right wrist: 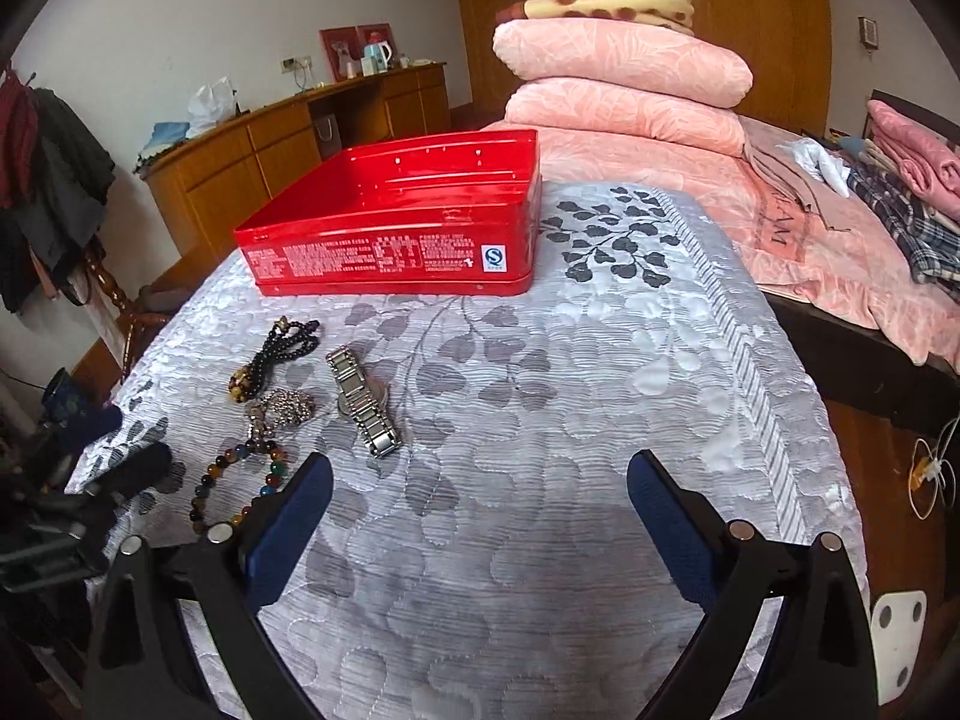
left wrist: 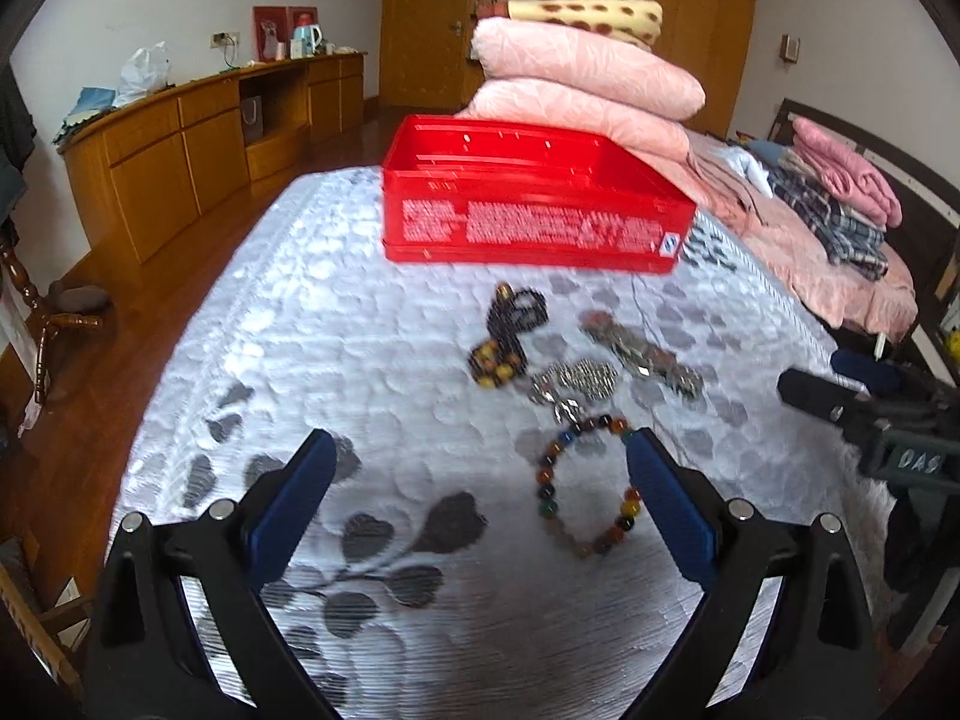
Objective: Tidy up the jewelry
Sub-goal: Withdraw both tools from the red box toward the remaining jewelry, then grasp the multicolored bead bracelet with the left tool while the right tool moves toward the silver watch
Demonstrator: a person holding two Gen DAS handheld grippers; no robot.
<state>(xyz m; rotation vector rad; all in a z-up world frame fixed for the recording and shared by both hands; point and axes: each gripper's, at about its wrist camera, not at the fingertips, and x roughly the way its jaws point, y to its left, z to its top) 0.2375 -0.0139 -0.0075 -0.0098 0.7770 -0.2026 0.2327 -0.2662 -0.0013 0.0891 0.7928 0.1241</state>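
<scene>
While the left gripper (left wrist: 480,450) hangs over the bed with its two blue fingers (left wrist: 294,498) spread wide and nothing between them, the right gripper (right wrist: 480,468) does the same, wide apart and holding nothing.

The big red box (right wrist: 390,222) is the thing to look at first. It sits on the grey quilt (right wrist: 540,390) with leaf shapes on it, and its top has no lid on. No jewelry shows inside, as far as the pictures let me see.

All the jewelry lies on the quilt in front of the red box, on the side near the grippers. Closest to the box is a string of black beads (right wrist: 282,348) with some brown beads at one end. Beside it, a bit farther from the box, lies a silver watch (right wrist: 363,402), stretched out flat. A shiny silver chain (right wrist: 282,408) sits in a small heap just beside the watch and the black beads. Farthest from the box is a bracelet of many colours (left wrist: 591,486), lying in a ring. In the left view one blue finger tip sits right beside this bracelet; I cannot tell if it touches.

Behind the red box, pink blankets (right wrist: 624,78) are piled up, with a spotted yellow blanket (right wrist: 618,0) on top.
</scene>
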